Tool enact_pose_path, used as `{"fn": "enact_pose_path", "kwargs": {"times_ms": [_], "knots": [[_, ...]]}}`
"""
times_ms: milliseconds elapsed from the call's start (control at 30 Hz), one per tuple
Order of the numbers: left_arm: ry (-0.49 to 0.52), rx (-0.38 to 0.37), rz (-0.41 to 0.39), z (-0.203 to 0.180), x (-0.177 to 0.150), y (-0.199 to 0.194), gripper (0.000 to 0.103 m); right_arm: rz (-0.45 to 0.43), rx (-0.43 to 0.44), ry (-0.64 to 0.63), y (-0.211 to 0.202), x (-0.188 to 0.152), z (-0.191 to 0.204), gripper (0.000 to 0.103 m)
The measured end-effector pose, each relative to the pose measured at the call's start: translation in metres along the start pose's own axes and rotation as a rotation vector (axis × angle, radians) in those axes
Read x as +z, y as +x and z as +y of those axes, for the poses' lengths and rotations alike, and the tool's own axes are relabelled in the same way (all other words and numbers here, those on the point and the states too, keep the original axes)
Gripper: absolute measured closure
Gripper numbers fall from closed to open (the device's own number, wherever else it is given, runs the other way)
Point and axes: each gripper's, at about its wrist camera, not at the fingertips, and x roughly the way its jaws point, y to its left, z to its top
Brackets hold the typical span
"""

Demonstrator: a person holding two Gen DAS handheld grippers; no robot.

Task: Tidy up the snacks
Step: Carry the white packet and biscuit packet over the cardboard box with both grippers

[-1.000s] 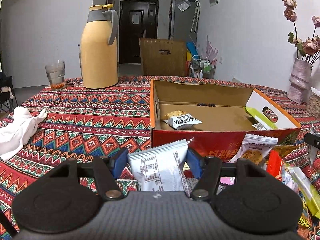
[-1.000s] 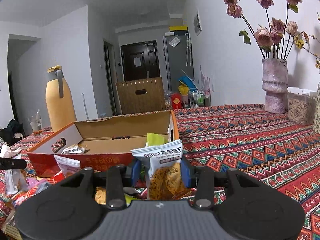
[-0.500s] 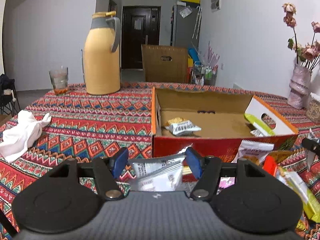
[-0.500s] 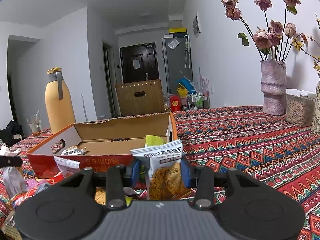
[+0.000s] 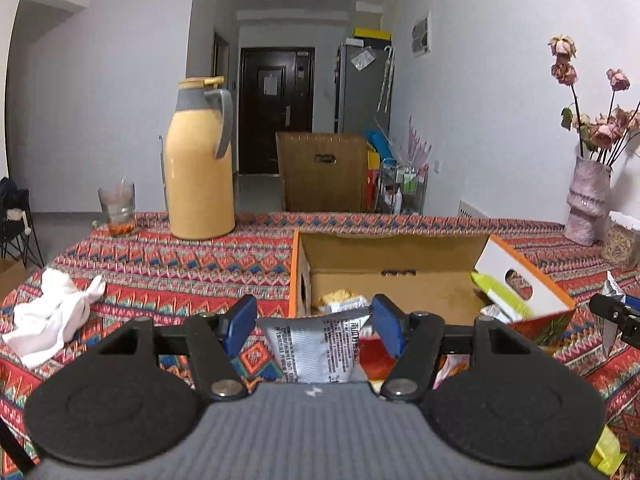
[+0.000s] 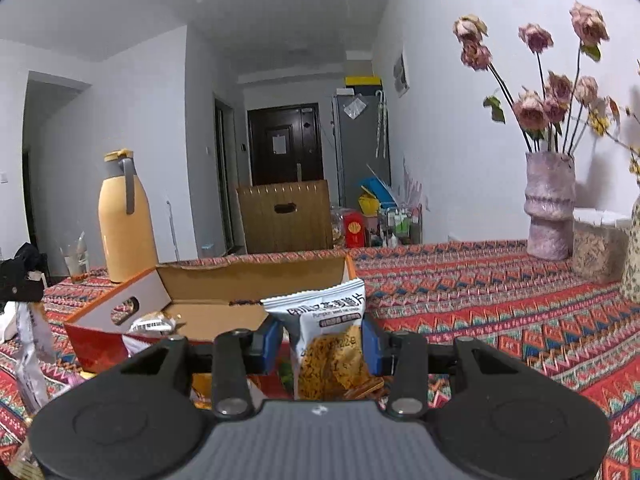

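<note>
The left gripper (image 5: 314, 322) holds a silver snack packet (image 5: 316, 350) between its blue pads, jaws about half spread. Just ahead stands the open cardboard box (image 5: 384, 258); its near red wall lies directly in front of the fingertips, and a packet or two lie on its floor. To the left of this gripper the patterned tablecloth (image 5: 180, 272) runs bare to a white cloth (image 5: 52, 314).

The right gripper (image 6: 322, 340) pinches a pumpkin crisp packet (image 6: 326, 340) upright, jaws narrow. The box (image 6: 248, 280) sits ahead and left, its right wall just beyond the packet. To the right, open tablecloth (image 6: 480, 292) reaches the vase (image 6: 550, 204).
</note>
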Motion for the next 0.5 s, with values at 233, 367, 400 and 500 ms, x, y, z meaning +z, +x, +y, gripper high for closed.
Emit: {"fn": "enact_pose_path", "kwargs": {"times_ms": [233,367,400,500], "knots": [[0.004,0.000,-0.026,-0.010,0.020,0.008,0.038,-0.030,0.016,-0.053,0.011,0.027,0.011,0.062],[0.007,-0.002,-0.042,-0.018,0.032,0.014,0.038,-0.042,0.026,-0.068,0.023,0.039,0.019,0.062],[0.006,-0.003,-0.045,-0.020,0.034,0.016,0.038,-0.044,0.029,-0.070,0.026,0.042,0.021,0.062],[0.003,-0.002,-0.052,-0.025,0.040,0.024,0.038,-0.042,0.035,-0.075,0.041,0.049,0.027,0.062]]}}
